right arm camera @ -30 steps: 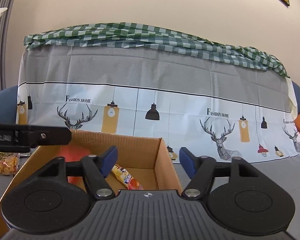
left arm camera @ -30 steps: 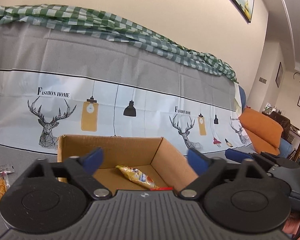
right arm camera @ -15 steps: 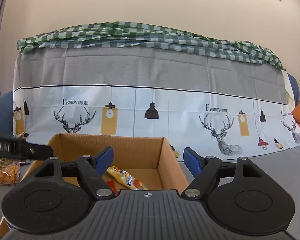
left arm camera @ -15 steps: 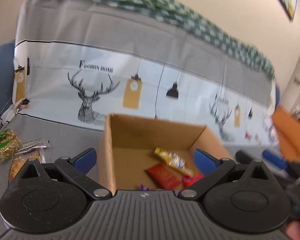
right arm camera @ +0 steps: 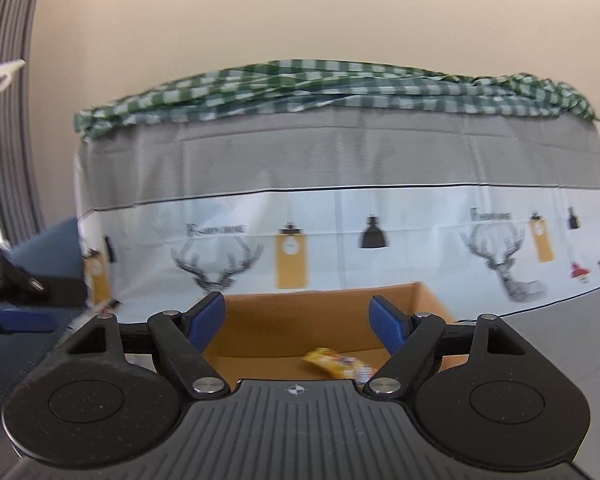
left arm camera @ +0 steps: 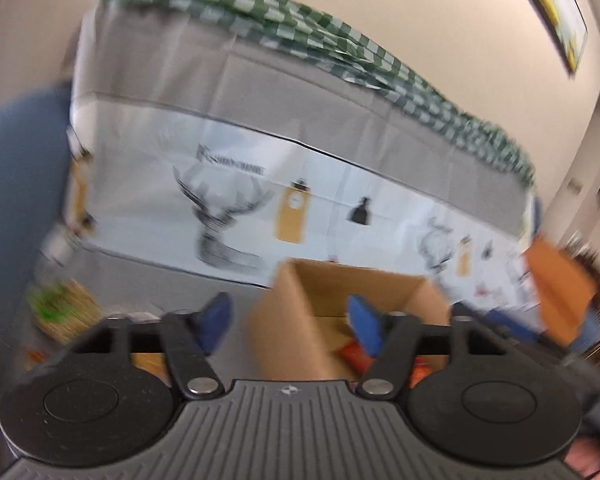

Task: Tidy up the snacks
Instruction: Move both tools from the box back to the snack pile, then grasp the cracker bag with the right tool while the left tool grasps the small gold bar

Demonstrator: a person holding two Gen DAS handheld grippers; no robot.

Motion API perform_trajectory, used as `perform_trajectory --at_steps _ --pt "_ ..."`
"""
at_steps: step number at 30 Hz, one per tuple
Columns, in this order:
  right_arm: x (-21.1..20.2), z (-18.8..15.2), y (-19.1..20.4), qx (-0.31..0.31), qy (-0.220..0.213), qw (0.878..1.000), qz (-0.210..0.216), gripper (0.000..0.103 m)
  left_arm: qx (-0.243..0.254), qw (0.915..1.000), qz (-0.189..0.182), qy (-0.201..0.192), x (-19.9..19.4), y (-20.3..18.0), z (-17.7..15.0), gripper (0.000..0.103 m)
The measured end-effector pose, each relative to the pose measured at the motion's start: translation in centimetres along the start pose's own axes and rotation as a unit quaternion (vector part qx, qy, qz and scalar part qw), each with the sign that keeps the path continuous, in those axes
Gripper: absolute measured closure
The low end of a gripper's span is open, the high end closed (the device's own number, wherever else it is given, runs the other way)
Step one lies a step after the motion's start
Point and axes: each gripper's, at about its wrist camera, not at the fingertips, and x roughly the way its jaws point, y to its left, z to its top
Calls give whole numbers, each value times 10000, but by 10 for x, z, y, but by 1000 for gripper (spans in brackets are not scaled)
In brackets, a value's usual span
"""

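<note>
While both grippers hover empty, the cardboard box (right arm camera: 332,320) lies ahead.
Left gripper (left arm camera: 288,320) closing on nothing (blurred), box's left wall edge between its fingers; right gripper (right arm camera: 298,322) spread, yellow snack packet (right arm camera: 334,364) at five o'clock inside.

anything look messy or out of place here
Nothing looks spilled or damaged. A few snack packets lie loose on the grey surface left of the cardboard box, not yet packed, while a yellow packet already sits inside. The green checked cloth is bunched unevenly along the top of the backdrop. The left-wrist view is blurred.

Left wrist view smeared by motion, green-and-yellow packet (left arm camera: 62,310) unreadable, cardboard box (right arm camera: 324,330) floor largely hidden behind tongs housing.
</note>
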Motion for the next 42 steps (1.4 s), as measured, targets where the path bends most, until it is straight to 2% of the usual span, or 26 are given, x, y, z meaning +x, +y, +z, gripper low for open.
perform_trajectory --at_steps 4,7,10,15,19,28,30,34,39,42 --pt "0 -5 28 72 4 9994 344 23 -285 9988 376 135 2 36 -18 85" --pt "0 -8 49 73 20 9982 588 23 -300 9943 920 443 7 54 -26 92" --pt "3 -13 69 26 75 9966 815 24 -552 9903 1175 494 5 76 -26 92" --pt "13 -22 97 -19 269 9935 1108 32 -786 9808 1654 672 9 99 -28 92" --pt "25 -30 113 29 454 9913 1232 35 -1098 9731 1862 802 14 112 -29 92" --pt "60 -44 152 145 899 9858 1408 35 -1836 9515 2223 1071 18 145 -37 92" --pt "73 -48 160 154 1067 9845 1382 33 -1985 9469 2271 1113 19 152 -38 92" --pt "105 -57 169 302 1387 9828 1178 24 -1814 9476 2380 1122 23 148 -38 91" --pt "146 -74 174 593 1940 9732 1079 10 -1826 9457 2450 1106 24 149 -38 90" --pt "164 -84 177 672 2151 9692 998 6 -1796 9456 2472 1117 27 148 -38 90"
